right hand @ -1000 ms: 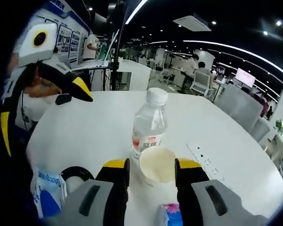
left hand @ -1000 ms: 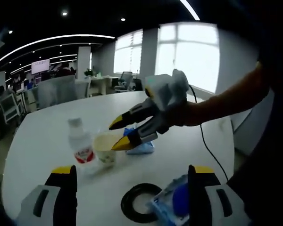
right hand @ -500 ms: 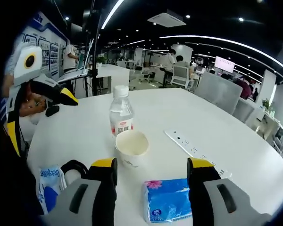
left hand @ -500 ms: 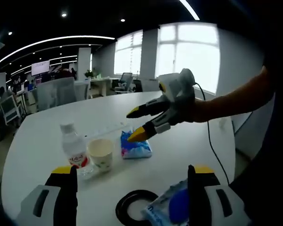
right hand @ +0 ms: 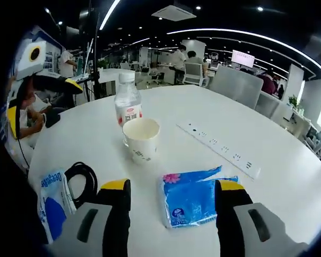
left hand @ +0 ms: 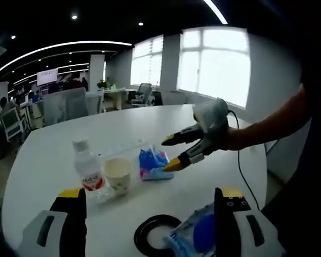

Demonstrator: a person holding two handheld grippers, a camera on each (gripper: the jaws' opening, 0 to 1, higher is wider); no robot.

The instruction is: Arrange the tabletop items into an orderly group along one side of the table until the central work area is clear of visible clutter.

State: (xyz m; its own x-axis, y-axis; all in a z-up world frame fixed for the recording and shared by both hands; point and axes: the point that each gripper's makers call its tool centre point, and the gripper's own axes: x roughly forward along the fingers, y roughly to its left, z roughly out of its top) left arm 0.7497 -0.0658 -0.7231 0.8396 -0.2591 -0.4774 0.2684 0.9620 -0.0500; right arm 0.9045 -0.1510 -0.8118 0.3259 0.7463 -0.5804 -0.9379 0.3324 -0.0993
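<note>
1. Between the right gripper's (right hand: 168, 201) two yellow-tipped jaws, in the right gripper view, the blue plastic tissue pack with a pink flower print (right hand: 195, 196) is lying flat on the round white table (right hand: 289, 182), at about 12 o'clock from the jaw gap and just ahead of it. The jaws are standing spread wide with nothing in them.
2. The pack's long axis is running across the jaw gap, roughly 9 to 3 o'clock, with its crinkled end reaching toward 2 o'clock. A straight push forward looks likely to bring the jaws to its short sides.
3. The right gripper (left hand: 174, 152) is the nearer one: in the left gripper view it is hovering just beside the tissue pack (left hand: 152, 163), tips pointing toward 8 o'clock.
4. The left gripper (left hand: 148, 214) is holding back, jaws released and empty, with the black ring-shaped coil (left hand: 155, 235) and the white-and-blue plastic packet (left hand: 195, 238) lying between its jaws near 6 o'clock.
5. Beyond the pack, at 11 o'clock in the right gripper view, the cream paper cup (right hand: 141, 138) is standing upright, with the clear plastic water bottle with a white cap (right hand: 128, 105) close behind it; whether they are touching is hard to tell.
6. The white power strip (right hand: 219, 148) is stretching toward 4 o'clock. The packet's lower edge is cut off, and its print is too blurred to read.
</note>
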